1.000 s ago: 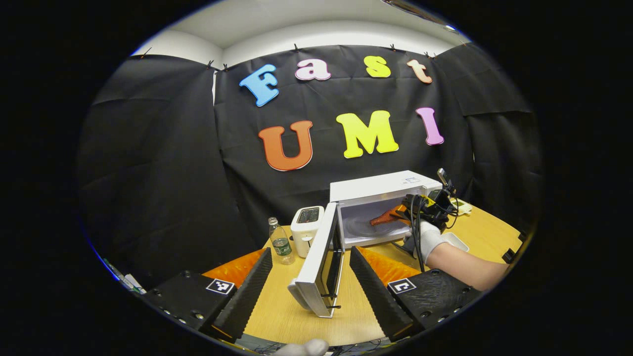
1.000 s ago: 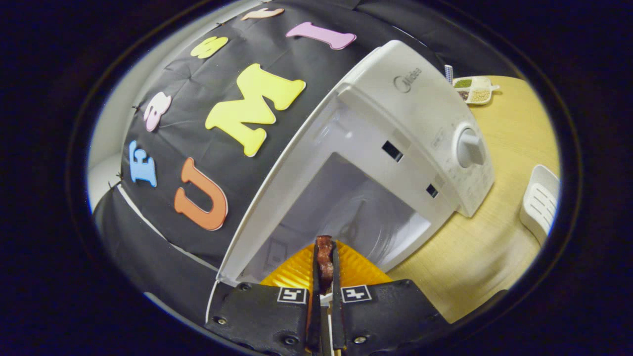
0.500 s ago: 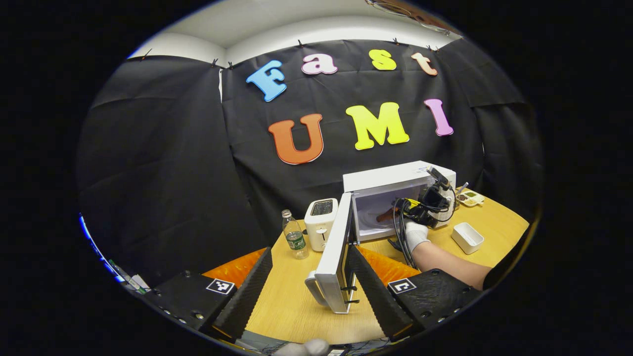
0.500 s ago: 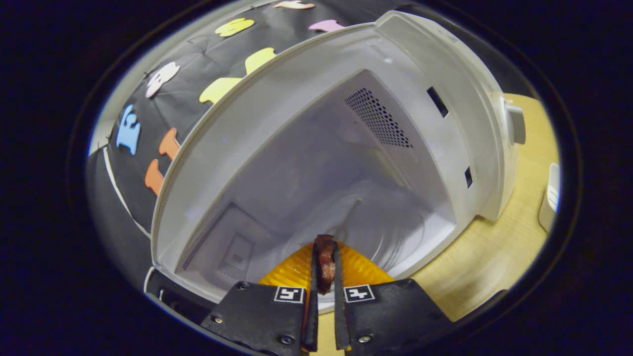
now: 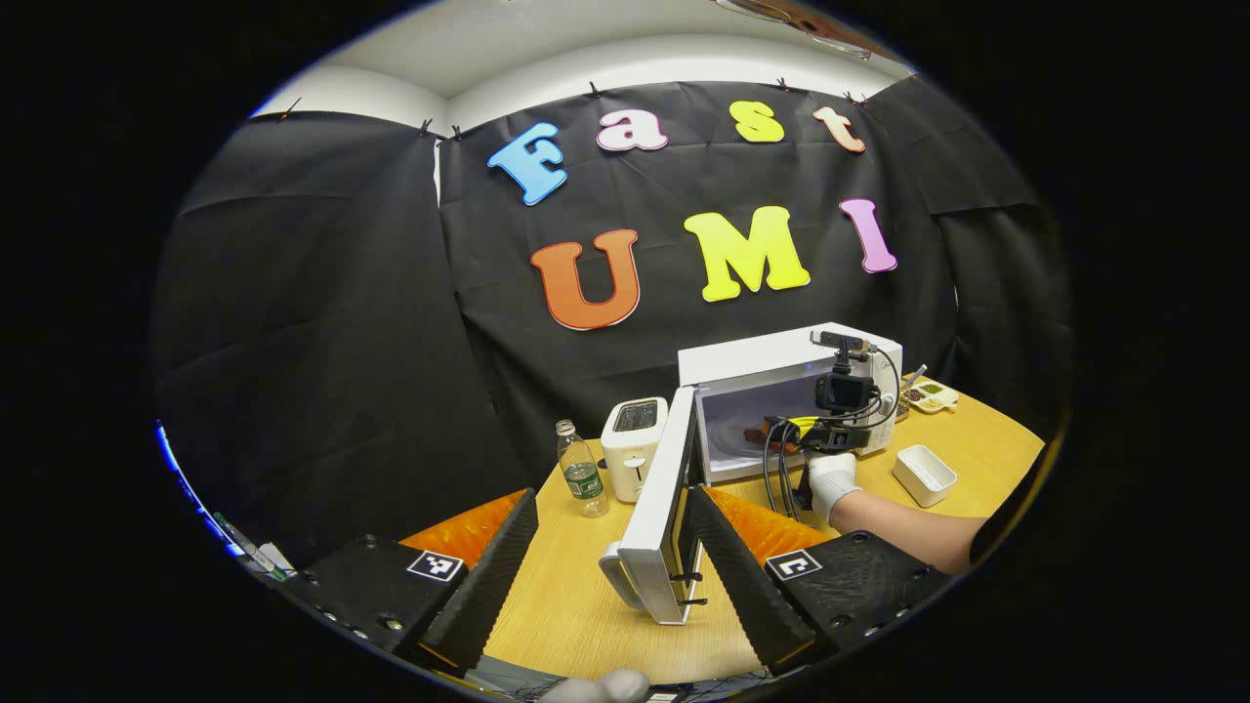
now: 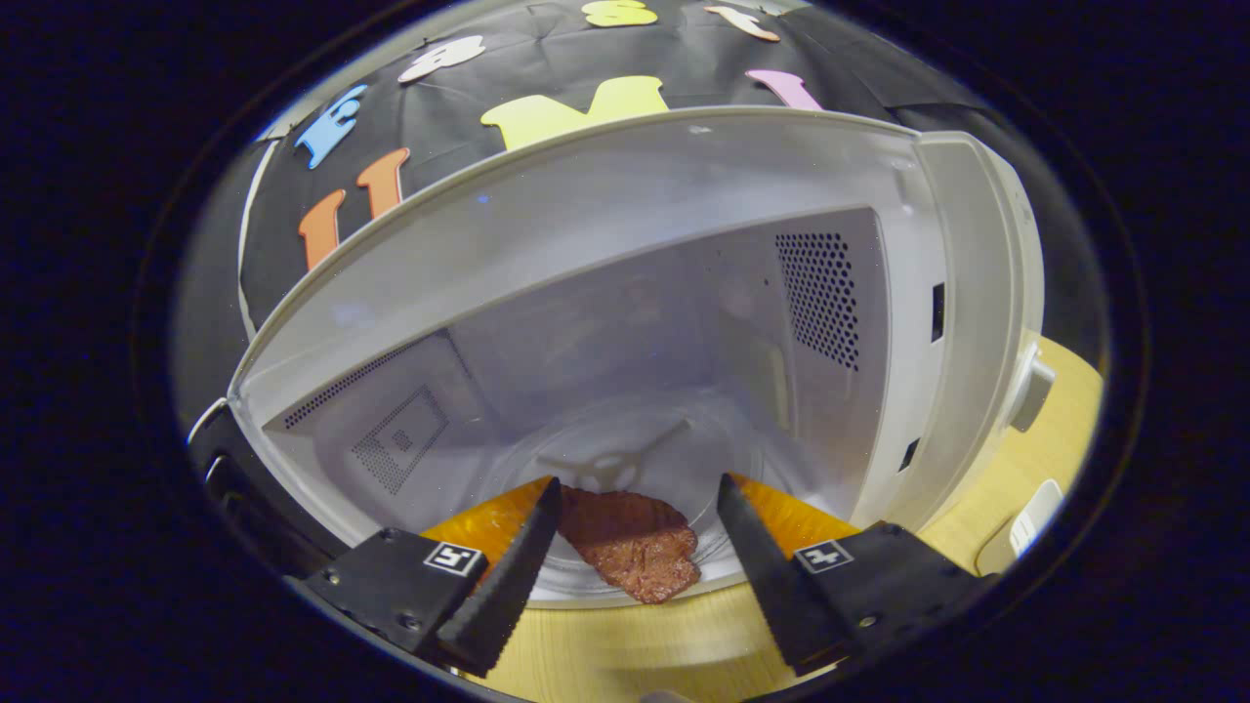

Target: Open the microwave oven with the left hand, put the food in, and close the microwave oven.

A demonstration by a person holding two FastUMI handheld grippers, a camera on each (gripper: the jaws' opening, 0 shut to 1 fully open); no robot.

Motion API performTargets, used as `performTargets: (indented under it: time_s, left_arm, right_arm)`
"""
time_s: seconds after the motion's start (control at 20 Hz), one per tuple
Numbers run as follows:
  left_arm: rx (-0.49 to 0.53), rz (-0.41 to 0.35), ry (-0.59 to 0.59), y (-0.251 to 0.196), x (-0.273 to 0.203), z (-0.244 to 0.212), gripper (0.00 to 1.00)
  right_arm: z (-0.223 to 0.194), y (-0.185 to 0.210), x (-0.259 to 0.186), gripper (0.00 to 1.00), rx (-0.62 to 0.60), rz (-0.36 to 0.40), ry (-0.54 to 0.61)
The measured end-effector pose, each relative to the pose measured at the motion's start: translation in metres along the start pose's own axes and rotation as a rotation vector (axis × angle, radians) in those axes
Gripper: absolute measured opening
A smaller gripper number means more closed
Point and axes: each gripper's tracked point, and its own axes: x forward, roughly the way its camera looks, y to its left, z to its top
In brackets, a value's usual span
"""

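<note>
The food [image 6: 630, 543], a flat brown piece, now lies on the glass turntable [image 6: 625, 459] just inside the microwave [image 6: 684, 322], near the front edge of the cavity. Half a second ago the right gripper [image 6: 633, 517] was clamped on it with the fingers nearly together; now those fingers stand wide apart on either side of the piece and touch it nowhere that shows, so the food has been let go. By that reading the putting-in step is done, and what is left is to draw this gripper out and close the door. In the left gripper view the right gripper [image 5: 781, 439] and the gloved hand [image 5: 830, 478] holding it sit at the mouth of the oven, with the food [image 5: 757, 435] a small dark patch inside. The door [image 5: 656, 517] hangs open toward the camera, between the fingers of the left gripper [image 5: 610, 532], which are spread wide and grip nothing; the door has kept about the same place over the last half second. Everything stands on a light wooden table [image 5: 576, 605]: a white toaster [image 5: 633, 436] and a plastic bottle [image 5: 581, 471] left of the door, a small white tray [image 5: 924, 473] to the right. Black cloth walls the booth behind.
</note>
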Motion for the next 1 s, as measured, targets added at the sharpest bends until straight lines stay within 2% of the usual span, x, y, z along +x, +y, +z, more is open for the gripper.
performTargets:
  time_s: [0.1,0.15,0.2,0.4,0.45,0.5,0.55,0.75,0.8,0.95,1.0]
  left_arm:
    - [-0.006,0.003,0.002,0.000,0.000,-0.002,0.97]
    - [-0.008,0.009,0.000,0.001,0.002,0.000,0.96]
    - [-0.011,0.009,-0.001,0.002,0.002,0.000,0.96]
    - [-0.025,0.002,-0.007,0.003,0.002,0.008,0.97]
    - [-0.034,-0.003,-0.011,0.002,0.002,0.011,0.97]
    - [-0.039,-0.005,-0.023,0.005,0.000,0.017,0.96]
    - [-0.043,-0.006,-0.037,0.006,-0.001,0.022,0.96]
    - [-0.040,-0.003,-0.063,0.014,0.001,0.029,0.97]
    - [-0.035,-0.006,-0.068,0.016,0.001,0.030,0.97]
    - [-0.021,-0.005,-0.092,0.023,0.005,0.032,0.96]
    - [-0.019,-0.006,-0.094,0.026,0.006,0.030,0.96]
  right_arm:
    - [0.006,0.003,-0.011,1.00,-0.010,0.021,-0.001]
    - [0.009,0.003,-0.017,0.89,-0.013,0.029,-0.004]
    - [0.012,0.005,-0.024,1.00,-0.007,0.040,0.001]
    - [0.021,0.000,-0.068,1.00,0.042,0.070,0.071]
    - [0.026,-0.004,-0.086,0.90,0.040,0.073,0.082]
    - [0.031,-0.006,-0.106,1.00,0.026,0.090,0.092]
    - [0.039,-0.014,-0.124,0.89,0.000,0.081,0.093]
    - [0.098,-0.042,-0.215,0.89,-0.115,0.108,0.011]
    - [0.115,-0.052,-0.239,1.00,-0.139,0.113,-0.021]
    - [0.157,-0.089,-0.299,1.00,-0.176,0.093,-0.109]
    - [0.158,-0.103,-0.316,1.00,-0.180,0.075,-0.098]
